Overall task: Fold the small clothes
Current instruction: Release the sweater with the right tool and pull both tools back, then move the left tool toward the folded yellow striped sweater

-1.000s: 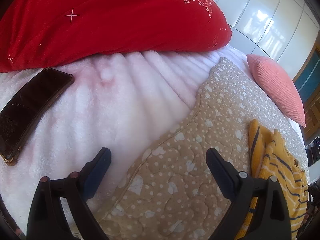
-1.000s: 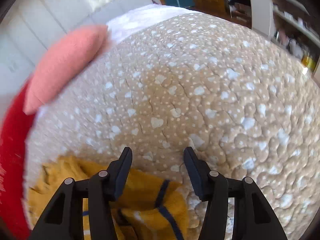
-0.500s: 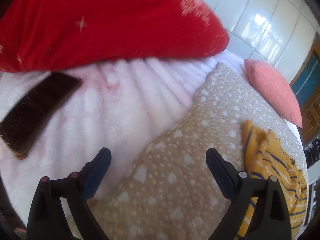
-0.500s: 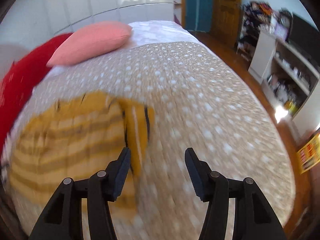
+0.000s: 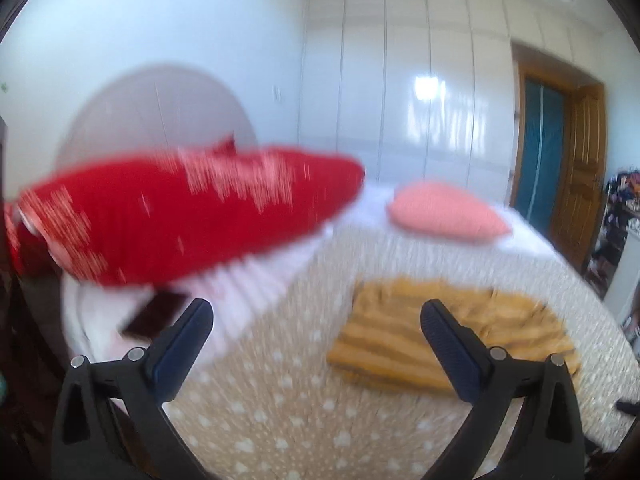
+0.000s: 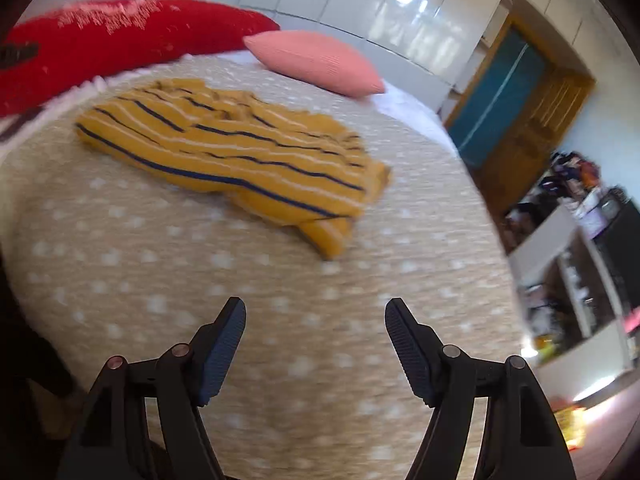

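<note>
Your bed (image 6: 168, 288) fills most of both views, covered by a tan quilt (image 5: 304, 412) dotted with white spots. At the head edge a white fleece (image 5: 256, 284) shows from under the quilt. On that fleece lies a big red pillow (image 5: 180, 216) with pale speckles, blurred in the left view. Beside it, along the same head edge, rests a smaller pink pillow (image 6: 316, 60), well apart from your grippers.

The yellow top (image 6: 236, 152), striped in navy and white, lies spread on the quilt toward the head of the bed, near the red pillow and short of the pink one. It looks rumpled, with one narrow part sticking out toward the foot side. Nothing touches it.

A dark flat phone (image 5: 154, 314) sits on the fleece just under the red pillow, near the bed's left edge.

Your left gripper (image 5: 316, 318) hangs above the quilt with its jaws spread wide and nothing between them; the top shows behind its right finger. Your right gripper (image 6: 316, 312) also stands wide and empty over bare quilt, well short of the top.
</note>
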